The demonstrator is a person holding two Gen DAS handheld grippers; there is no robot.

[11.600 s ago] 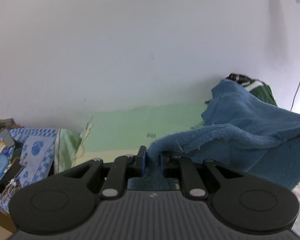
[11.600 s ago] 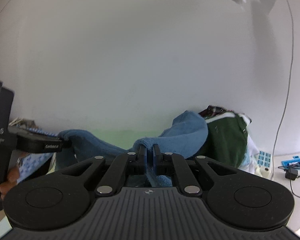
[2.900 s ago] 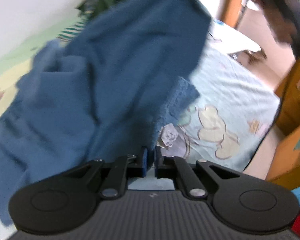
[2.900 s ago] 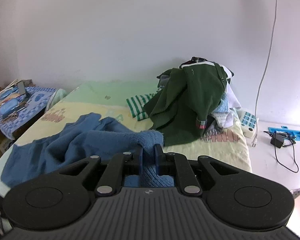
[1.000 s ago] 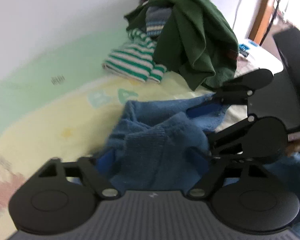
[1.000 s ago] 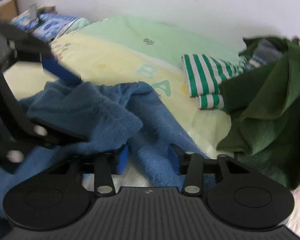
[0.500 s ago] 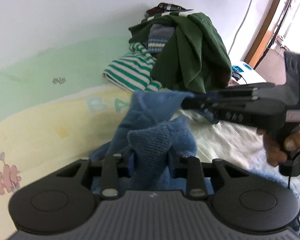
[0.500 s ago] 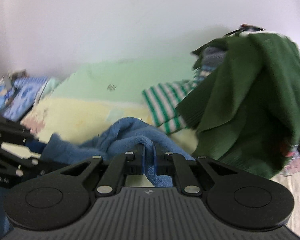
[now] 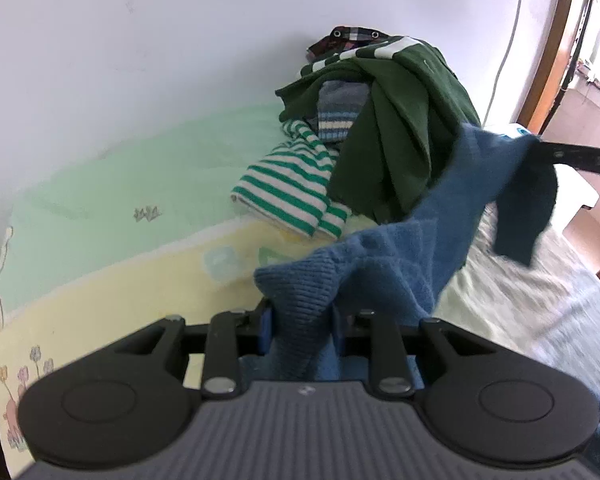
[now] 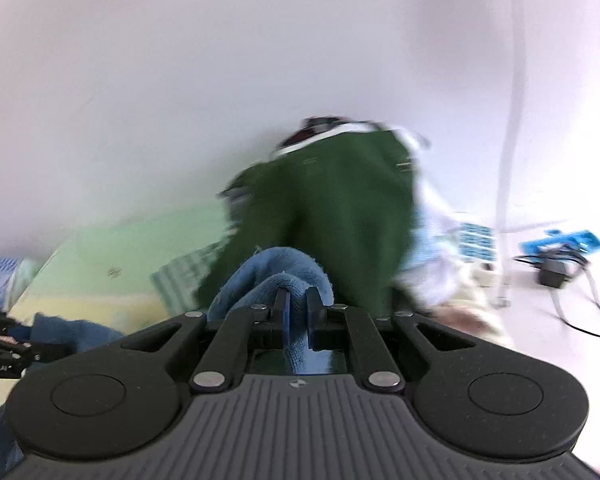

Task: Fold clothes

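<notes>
A blue knit sweater (image 9: 440, 232) stretches between my two grippers above the bed. In the left wrist view, my left gripper (image 9: 303, 320) is shut on a thick bunch of its ribbed cuff. The fabric runs up and right to my right gripper (image 9: 540, 148), which holds another part raised, with a dark flap hanging below it. The right wrist view is blurred. There my right gripper (image 10: 297, 304) is shut on a fold of the blue sweater (image 10: 276, 272), and the left gripper (image 10: 0, 352) shows at the far left edge.
A heap of clothes lies against the wall: a dark green garment (image 9: 400, 120) on top, a green-and-white striped piece (image 9: 292, 192) at its foot. The yellow-green bed sheet (image 9: 100, 280) spreads left. A white cable (image 9: 504, 52) runs down the wall. A charger (image 10: 556, 268) sits on the side table.
Since a second ago both grippers closed on the sweater. In the last half second the right gripper rose and moved away to the right, drawing the fabric out between them.
</notes>
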